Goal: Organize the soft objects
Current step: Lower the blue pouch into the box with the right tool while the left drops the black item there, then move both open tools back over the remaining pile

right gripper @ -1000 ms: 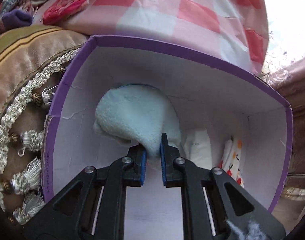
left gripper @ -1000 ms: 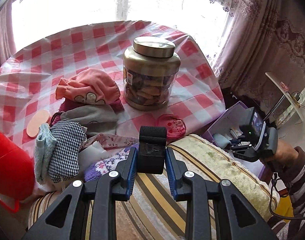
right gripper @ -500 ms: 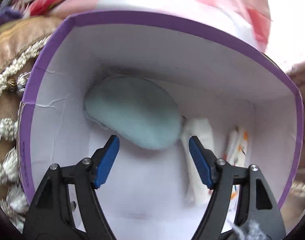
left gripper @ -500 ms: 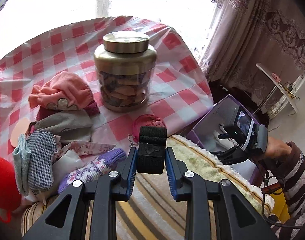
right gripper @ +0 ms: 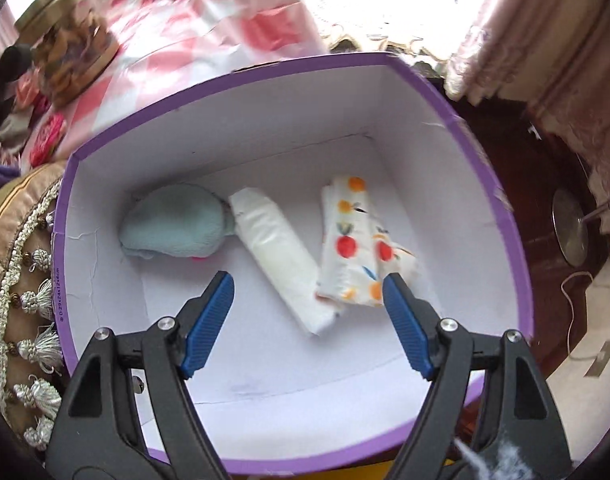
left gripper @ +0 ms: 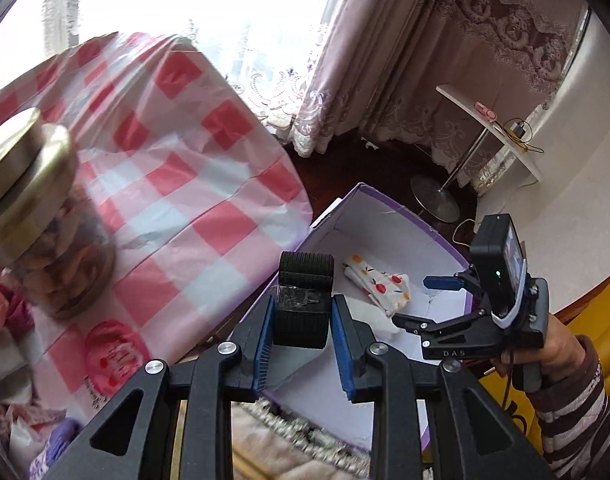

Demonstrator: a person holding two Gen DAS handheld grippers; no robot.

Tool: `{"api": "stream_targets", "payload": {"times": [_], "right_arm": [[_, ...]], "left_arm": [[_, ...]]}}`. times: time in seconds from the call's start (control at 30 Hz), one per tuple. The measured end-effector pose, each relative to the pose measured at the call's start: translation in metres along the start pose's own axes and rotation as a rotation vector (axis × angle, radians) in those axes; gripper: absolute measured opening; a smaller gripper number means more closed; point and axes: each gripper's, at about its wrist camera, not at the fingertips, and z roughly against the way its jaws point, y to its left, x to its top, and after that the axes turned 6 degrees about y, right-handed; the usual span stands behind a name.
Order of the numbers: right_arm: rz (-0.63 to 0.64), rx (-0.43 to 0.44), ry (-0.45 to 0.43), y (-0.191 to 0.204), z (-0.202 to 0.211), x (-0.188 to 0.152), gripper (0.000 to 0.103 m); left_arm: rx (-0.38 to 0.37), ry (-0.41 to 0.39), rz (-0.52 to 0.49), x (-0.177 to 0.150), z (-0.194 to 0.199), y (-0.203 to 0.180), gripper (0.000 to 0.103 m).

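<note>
left claw [left gripper: 301, 312]: my jaws clamped on black rolled band [left gripper: 303, 296], held over near edge of purple box [left gripper: 389, 208]
right claw [right gripper: 307, 300]: my jaws wide apart, nothing between them, above box interior
box floor, near: white folded pad [right gripper: 279, 256] lying diagonal, just beside fruit-print cloth [right gripper: 355, 240] on its right
box floor, far left: pale blue fuzzy sock [right gripper: 175, 226], bunched in corner, touching pad's far end
beyond box: checked tablecloth [left gripper: 173, 168]; gold-lid jar [left gripper: 37, 216] standing on it
box left side: tasselled cushion [right gripper: 21, 272]
</note>
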Motion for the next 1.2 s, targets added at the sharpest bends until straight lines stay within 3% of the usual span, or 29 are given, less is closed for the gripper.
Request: {"api": "stream_targets", "payload": {"times": [0.13,0.2,0.23,0.27,0.37,0.47,0.7,1.0,1.2], "right_arm": [[-0.043,0.000,-0.007,-0.020,0.006,-0.011,0.080],[-0.055,0.006,-0.007,-0.016,0.010,-0.004,0.080],[-0.057,0.010,-0.008,-0.014,0.008,-0.003,0.080],[-0.056,0.014,-0.011,-0.011,0.004,-0.002,0.080],[-0.053,0.023,-0.021,0.002,-0.002,0.002,0.080],[-0.057,0.043,-0.030,0.007,-0.007,0.005,0.080],[-0.034,0.138,-0.102,0.036,0.011,0.017,0.080],[0.066,0.256,-0.156,0.093,0.037,0.034,0.080],[0.166,0.279,-0.156,0.135,0.045,0.041,0.080]], "left_arm": [[-0.048,-0.007,-0.081,0.032,-0.025,-0.037,0.032],[-0.064,0.004,-0.109,0.044,-0.037,-0.051,0.050],[-0.045,0.004,-0.107,0.047,-0.043,-0.054,0.064],[-0.027,-0.003,-0.097,0.048,-0.044,-0.054,0.068],[-0.056,0.002,-0.072,0.040,-0.042,-0.048,0.068],[-0.023,-0.021,-0.051,0.024,-0.031,-0.040,0.068],[-0.041,-0.135,0.078,-0.029,0.011,-0.006,0.068],[0.060,-0.253,0.168,-0.096,0.083,0.044,0.068],[0.102,-0.243,0.268,-0.157,0.119,0.092,0.068]]}}
